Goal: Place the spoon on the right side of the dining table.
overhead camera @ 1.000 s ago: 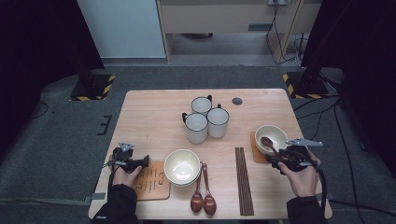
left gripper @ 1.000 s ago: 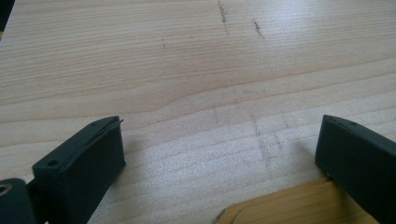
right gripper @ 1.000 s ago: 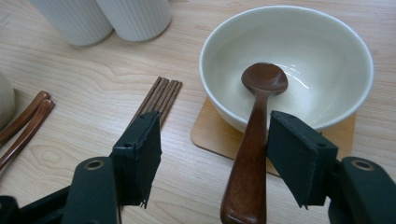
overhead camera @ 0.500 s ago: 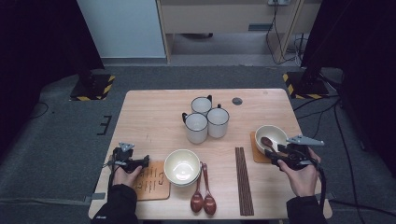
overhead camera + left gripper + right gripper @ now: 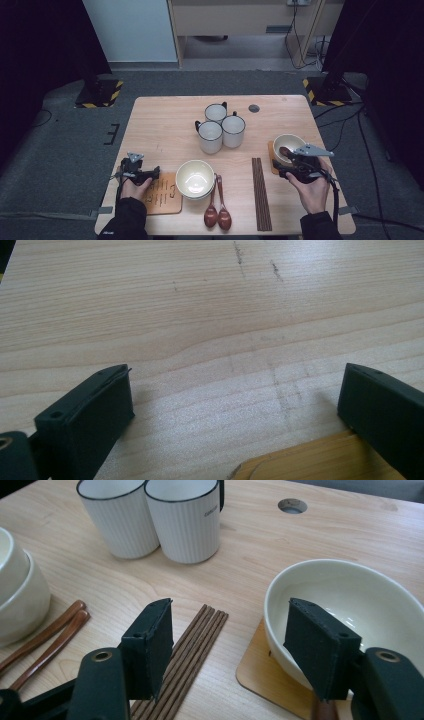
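Tabletop (image 5: pixel 165 120) of pale wood carries everything, so start there and work down in size. Your stacked cream bowls (image 5: pixel 195 178) sit near the front edge at about 6 o'clock from the table's middle, with two brown spoons (image 5: pixel 217 212) lying just beside them at their 4 o'clock. Three white mugs (image 5: pixel 220 129) cluster at the centre, touching one another. Out at 3 o'clock stands the single cream bowl (image 5: pixel 350 605) on its wooden coaster (image 5: pixel 260 672); a brown spoon (image 5: pixel 286 150) rests inside it. Between that bowl and the stacked pair lies a row of dark chopsticks (image 5: pixel 261 192), pointing front to back.

Your right gripper (image 5: pixel 230 645) hangs just at the 6 o'clock side of the single bowl. Its jaws stand wide apart with nothing pressed between them: one jaw sits over the chopstick tips, the other against the bowl's near wall on the outside, and they have just been opening a little.

Your left gripper (image 5: pixel 235 405) rests at 9 o'clock, low over bare wood, jaws spread with nothing between them. A second wooden coaster (image 5: pixel 310 462) with printed marks pokes in just beneath its jaws.
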The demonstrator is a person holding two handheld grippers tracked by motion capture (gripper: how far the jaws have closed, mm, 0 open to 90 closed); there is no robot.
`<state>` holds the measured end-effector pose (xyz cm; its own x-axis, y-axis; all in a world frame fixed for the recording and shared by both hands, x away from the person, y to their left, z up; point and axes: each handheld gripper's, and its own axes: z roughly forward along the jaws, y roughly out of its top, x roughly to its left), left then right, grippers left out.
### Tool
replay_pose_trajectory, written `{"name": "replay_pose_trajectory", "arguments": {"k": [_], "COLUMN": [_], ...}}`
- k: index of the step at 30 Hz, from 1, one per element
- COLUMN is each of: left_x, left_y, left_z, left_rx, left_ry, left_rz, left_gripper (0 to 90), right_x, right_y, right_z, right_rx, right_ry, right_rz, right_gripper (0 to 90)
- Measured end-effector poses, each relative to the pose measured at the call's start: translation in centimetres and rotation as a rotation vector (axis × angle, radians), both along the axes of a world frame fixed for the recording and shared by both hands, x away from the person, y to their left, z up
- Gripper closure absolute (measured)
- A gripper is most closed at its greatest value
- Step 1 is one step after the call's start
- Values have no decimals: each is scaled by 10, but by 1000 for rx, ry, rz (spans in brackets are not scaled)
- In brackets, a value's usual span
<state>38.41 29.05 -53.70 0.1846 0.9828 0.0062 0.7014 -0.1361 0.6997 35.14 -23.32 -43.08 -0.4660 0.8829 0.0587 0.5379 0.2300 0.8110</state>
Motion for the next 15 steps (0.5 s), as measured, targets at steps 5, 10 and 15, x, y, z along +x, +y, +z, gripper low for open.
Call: {"name": "replay_pose_trajectory", "arguments": {"k": [5,10,15], "left_x": [0,0,0], "left_y": [0,0,0], "left_z": [0,0,0], "left_rx": [0,0,0], "left_ry": [0,0,0], "left_rz": [0,0,0], "left_gripper": [1,1,1], "right_x": [-1,-4,-8], "right_y": [8,16,17], "right_z": [-8,-13,-19], "right_rx": [-15,4,12], "right_ry": [27,35,32], "right_rz": [13,45,46], "right_gripper": [358,387,419]}}
